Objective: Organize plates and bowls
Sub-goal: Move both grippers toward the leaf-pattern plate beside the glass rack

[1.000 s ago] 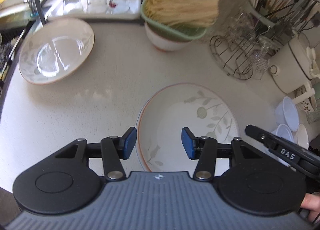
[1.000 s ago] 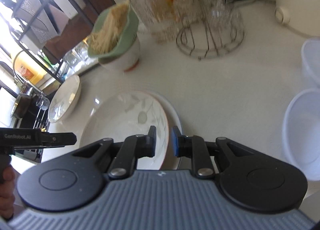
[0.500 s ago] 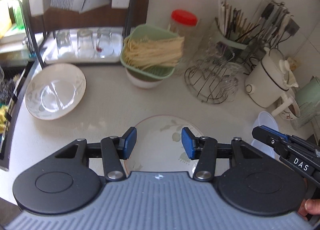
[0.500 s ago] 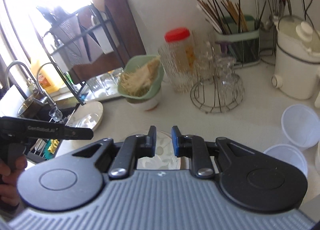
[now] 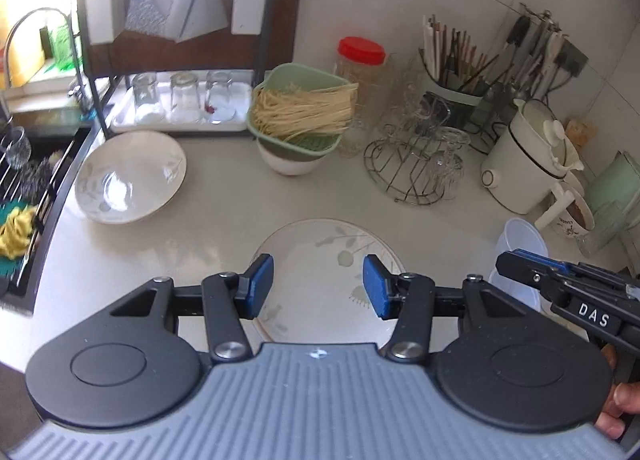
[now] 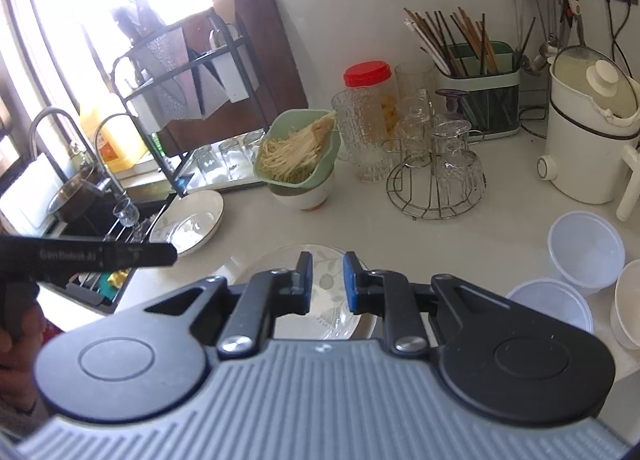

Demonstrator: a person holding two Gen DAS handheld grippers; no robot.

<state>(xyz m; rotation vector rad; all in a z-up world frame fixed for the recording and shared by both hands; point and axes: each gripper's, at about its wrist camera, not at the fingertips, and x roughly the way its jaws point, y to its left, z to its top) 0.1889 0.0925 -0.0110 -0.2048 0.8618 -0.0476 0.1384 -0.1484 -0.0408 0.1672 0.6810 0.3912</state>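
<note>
1. Leaf-patterned plate (image 5: pixel 320 256), glazed ceramic, round, shallow, thin brown rim. It lies flat on the counter (image 5: pixel 224 196) at its front edge, under both of my grippers. Its near half is hidden behind the gripper bodies in both views, so I cannot tell whether a second plate sits beneath it.

2. Second leaf-patterned plate (image 5: pixel 132 176), same ware, glossy. It sits at the counter's left edge beside the sink (image 5: pixel 24 196), well apart from item 1. In the right wrist view, glare washes out its pattern.

3. White bowl (image 5: pixel 290 164), ceramic, toward the back of the counter. It is mostly covered by a pale green plastic strainer (image 5: pixel 304 80) resting on it and holding dry noodles (image 5: pixel 304 112).

4. Left gripper (image 5: pixel 319 286), blue pads on black arms. The jaws stand at a moderate gap with nothing between them, hovering above item 1.

5. Right gripper (image 6: pixel 327 280), same build. The jaws are nearly together, a narrow slit, gripping nothing.

6. Translucent plastic containers (image 6: pixel 586 248), round, at the counter's right edge; the outermost one is cut off by the frame.

7. Wire rack (image 6: pixel 436 188) with upturned ribbed glasses, back centre. The count of glasses is unclear.
</note>
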